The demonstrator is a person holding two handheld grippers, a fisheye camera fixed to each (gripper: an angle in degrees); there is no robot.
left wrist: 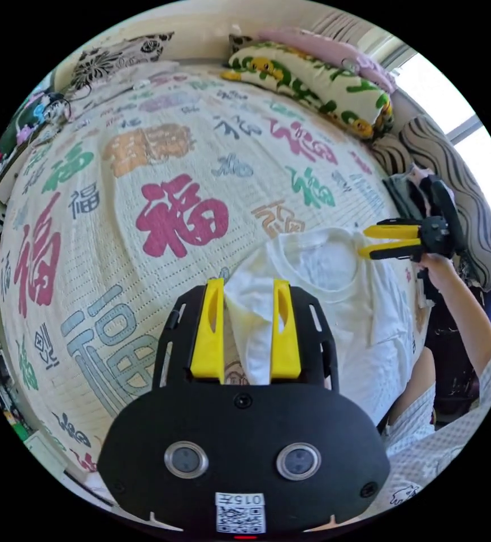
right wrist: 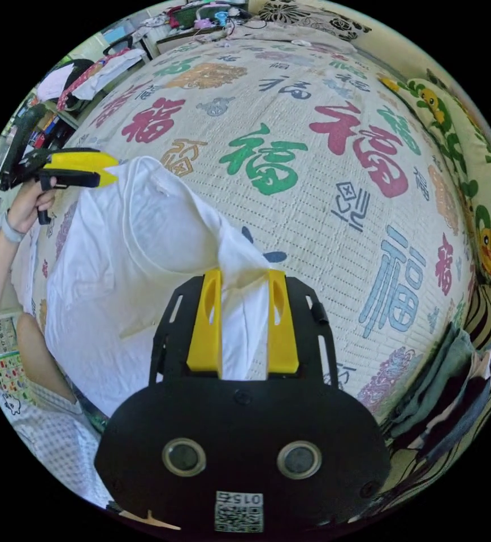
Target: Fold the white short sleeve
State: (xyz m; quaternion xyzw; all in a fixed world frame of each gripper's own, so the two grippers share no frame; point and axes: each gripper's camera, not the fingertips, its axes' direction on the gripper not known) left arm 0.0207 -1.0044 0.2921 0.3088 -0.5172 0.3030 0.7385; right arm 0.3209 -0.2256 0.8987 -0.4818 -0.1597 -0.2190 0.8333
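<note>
**Holding the shirt taut by its shoulders over the bed**

Covering nearly the whole of both views is the bed, spread with a cream quilted cover printed with large coloured characters [left wrist: 160, 169]; it serves as the flat work surface, so the garment is brought over its near edge, close to the person.

The white short-sleeved cotton T-shirt [left wrist: 335, 293] hangs and partly lies there, collar towards the middle of the bed and body trailing back towards the person. It is gripped at two spots on either side of the neckline, probably so that the fabric spreads to its full width and can be laid down flat before any fold is made.

Along the far edge of the bed, a cream pillow with green lettering and yellow ducks [left wrist: 313, 84] and a brown striped cushion [left wrist: 448, 169] sit well apart from the shirt, out of the working area.

The left gripper [left wrist: 248, 322] has its yellow fingers clenched on a bunched shoulder of the shirt, cloth rising between them. The right gripper [right wrist: 244, 322] is likewise grasping a gather of white cloth at the opposite shoulder. By this reading, folding proper has not yet begun.
</note>
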